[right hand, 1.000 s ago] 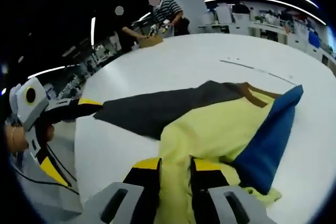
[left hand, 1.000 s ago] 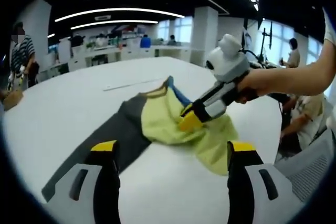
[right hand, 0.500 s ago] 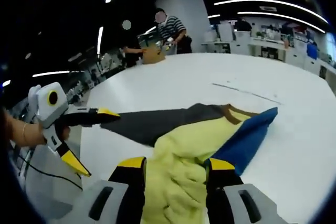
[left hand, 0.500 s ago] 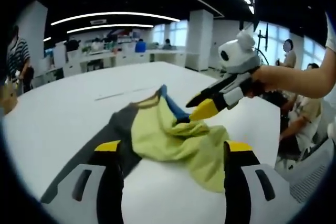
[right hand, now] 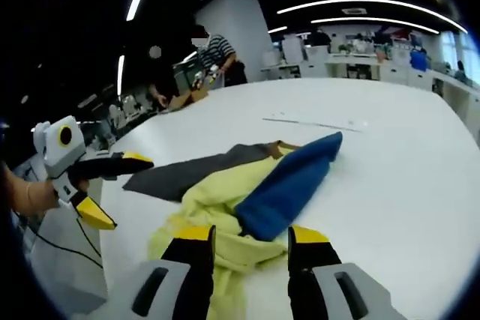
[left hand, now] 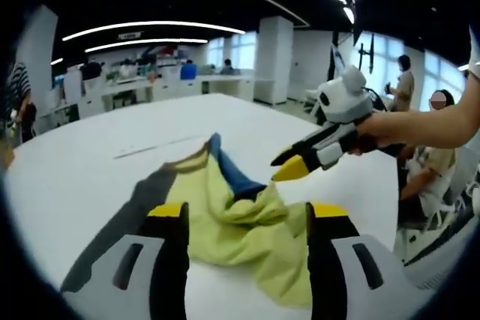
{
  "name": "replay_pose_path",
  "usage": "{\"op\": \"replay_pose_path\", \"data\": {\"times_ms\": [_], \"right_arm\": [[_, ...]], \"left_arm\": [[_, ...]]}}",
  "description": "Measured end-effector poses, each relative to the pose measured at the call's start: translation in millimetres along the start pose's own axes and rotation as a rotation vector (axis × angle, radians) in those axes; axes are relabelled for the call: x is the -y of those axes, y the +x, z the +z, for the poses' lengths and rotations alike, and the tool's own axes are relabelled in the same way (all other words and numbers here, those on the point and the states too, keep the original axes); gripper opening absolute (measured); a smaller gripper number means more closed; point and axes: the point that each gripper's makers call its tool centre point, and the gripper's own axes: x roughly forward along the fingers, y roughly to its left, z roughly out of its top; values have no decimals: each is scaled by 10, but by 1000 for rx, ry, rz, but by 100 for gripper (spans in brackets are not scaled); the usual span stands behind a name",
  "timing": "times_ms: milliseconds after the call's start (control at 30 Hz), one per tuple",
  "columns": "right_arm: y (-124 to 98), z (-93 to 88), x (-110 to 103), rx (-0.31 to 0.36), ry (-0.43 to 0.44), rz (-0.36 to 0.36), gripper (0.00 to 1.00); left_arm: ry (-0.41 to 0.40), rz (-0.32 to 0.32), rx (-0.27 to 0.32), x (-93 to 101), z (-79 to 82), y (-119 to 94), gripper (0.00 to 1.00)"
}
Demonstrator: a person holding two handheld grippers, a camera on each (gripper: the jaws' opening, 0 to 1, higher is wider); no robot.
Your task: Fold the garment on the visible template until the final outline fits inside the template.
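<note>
In the left gripper view, the grey sleeve (left hand: 131, 211) of the garment (left hand: 236, 222) runs toward the lower left over the white surface (left hand: 90, 162). The left claw (left hand: 244, 222) rises from the bottom with its yellow-tipped jaws set wide, and the crumpled yellow body of the garment lies between and beyond them; nothing is gripped. A blue sleeve (left hand: 229, 174) runs up the middle of the heap, ending near a brown collar edge. A thin pale line (left hand: 154, 148) marks the surface behind the garment. To the right, the right claw (left hand: 289, 164) hangs above the surface, held by a hand (left hand: 382, 129) — its jaws parted and empty, just beyond the garment's right edge. Seated people show at the far right.

In the right gripper view, the left claw (right hand: 112, 185) comes in at the far left, held in a hand (right hand: 30, 192), one jaw up near the grey sleeve's (right hand: 191, 174) end and the other pointing down — spread wide, clear of the cloth. The garment (right hand: 217, 204) lies bunched in the middle of the surface (right hand: 390, 185), the blue sleeve (right hand: 289, 181) draped over the yellow part. The right claw (right hand: 251, 241) stands open at the bottom, jaws either side of the yellow cloth's near edge, not closed on it. A person in a striped top (right hand: 217, 54) stands at the surface's far edge.
</note>
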Motion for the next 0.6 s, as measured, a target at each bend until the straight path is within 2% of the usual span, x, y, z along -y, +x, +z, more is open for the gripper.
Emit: {"op": "replay_pose_path", "data": {"times_ms": [133,367,500,600], "right_arm": [[17,-55,63,-17,-10,-6,29],[87,-214,79,-58,-21,29,24],[158,-264,94,-70,-92,49,25],[212,-282,134,-73,-112,60,24]], "left_arm": [[2,-13,-22,47,-16,157,55],[13,-53,-49,149,-55,355,51],[8,-67,-57,182,-77,402,50],[2,-71,-57,193,-83,404,50]]}}
